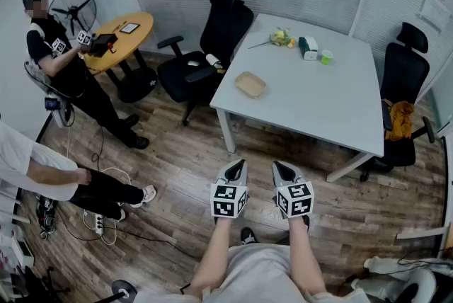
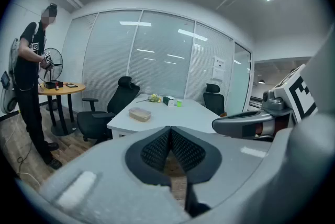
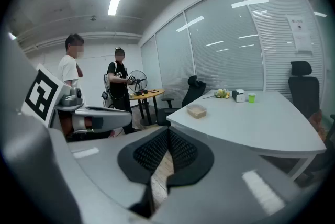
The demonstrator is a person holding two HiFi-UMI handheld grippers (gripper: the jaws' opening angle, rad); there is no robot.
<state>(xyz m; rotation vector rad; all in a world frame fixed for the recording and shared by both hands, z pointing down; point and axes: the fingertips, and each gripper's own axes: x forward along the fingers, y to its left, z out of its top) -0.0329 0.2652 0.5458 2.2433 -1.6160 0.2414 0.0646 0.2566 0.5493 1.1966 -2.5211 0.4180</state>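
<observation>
Both grippers hang side by side above the wooden floor, short of the white table [image 1: 318,107]. My left gripper [image 1: 238,164] is shut with nothing in it; in the left gripper view its black ribbed pads [image 2: 157,149] meet at the tip. My right gripper [image 1: 280,166] is also shut and empty, and its pads [image 3: 180,152] touch in the right gripper view. On the table lie a shallow tan container [image 1: 250,84], a bunch of flowers [image 1: 282,37], a small dark box [image 1: 307,48] and a green cup [image 1: 326,56]. The container [image 2: 140,113] is the nearest of these to the grippers.
Black office chairs stand left of the table [image 1: 212,47] and on its right [image 1: 403,93]. A person [image 1: 64,68] stands by a round wooden table [image 1: 134,29] with a fan behind. Another person [image 1: 49,178] sits at the left, beside cables and a power strip [image 1: 99,224].
</observation>
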